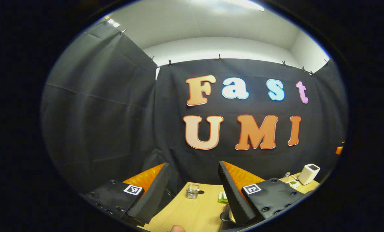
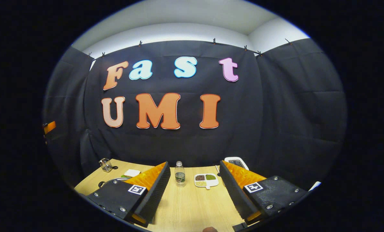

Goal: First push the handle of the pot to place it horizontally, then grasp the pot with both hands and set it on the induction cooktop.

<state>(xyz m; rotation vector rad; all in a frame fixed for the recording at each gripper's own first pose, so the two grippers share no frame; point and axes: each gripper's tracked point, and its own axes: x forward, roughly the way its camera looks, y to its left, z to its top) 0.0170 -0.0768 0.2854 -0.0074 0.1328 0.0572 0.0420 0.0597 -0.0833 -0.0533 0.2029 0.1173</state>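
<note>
Peeking out at 6 o'clock in the left gripper view, the pot (image 1: 228, 215) is seen as a mere sliver, mostly hidden behind a finger (image 1: 235, 196). Both the left gripper (image 1: 194, 192) and right gripper (image 2: 194, 192) are held with jaws apart, empty. A bottle (image 2: 179, 174) and a divided dish (image 2: 206, 180) are noted at 12 o'clock of the right gripper, on the table (image 2: 195, 206).

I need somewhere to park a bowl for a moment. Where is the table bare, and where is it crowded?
In the right gripper view, bare wood runs between the open right claw, in front of the water bottle and divided dish. In the left gripper view, a smaller bare patch lies before the glass jar. The corner by the white box is crowded.
</note>
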